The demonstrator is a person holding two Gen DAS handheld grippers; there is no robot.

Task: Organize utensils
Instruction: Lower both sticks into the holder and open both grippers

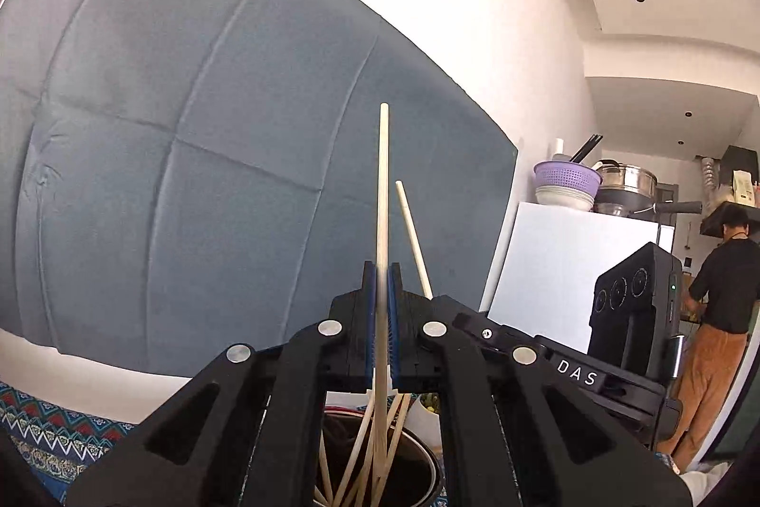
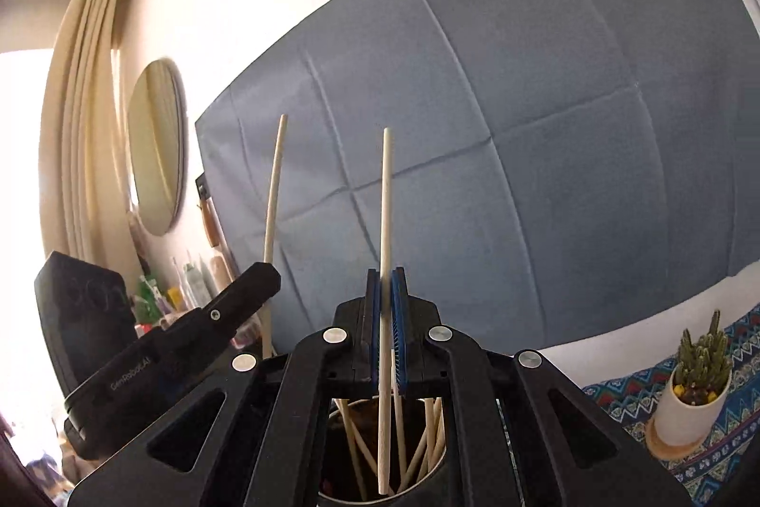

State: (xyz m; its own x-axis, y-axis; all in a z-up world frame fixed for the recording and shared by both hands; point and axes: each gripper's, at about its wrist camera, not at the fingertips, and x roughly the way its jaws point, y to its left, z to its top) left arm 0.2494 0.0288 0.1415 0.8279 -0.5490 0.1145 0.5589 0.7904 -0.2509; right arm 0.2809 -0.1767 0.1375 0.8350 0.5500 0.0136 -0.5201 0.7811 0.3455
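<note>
Several chopsticks [image 2: 430,435] in metal pot [image 2: 430,476]

Pale wooden chopsticks [image 1: 383,193], blue-grey quilted panel [image 1: 190,127], blue zigzag-patterned cloth [image 2: 712,450], white plant pot [image 2: 688,412]

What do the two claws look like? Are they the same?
Yes, they match. The left claw and the right claw are both black plastic, with angled arms with cut-out holes, round silver bolts and ribbed blue pads inside the fingers. Each carries a boxy black camera block. White lettering runs along each one's side. No cables or sleeves show.
</note>
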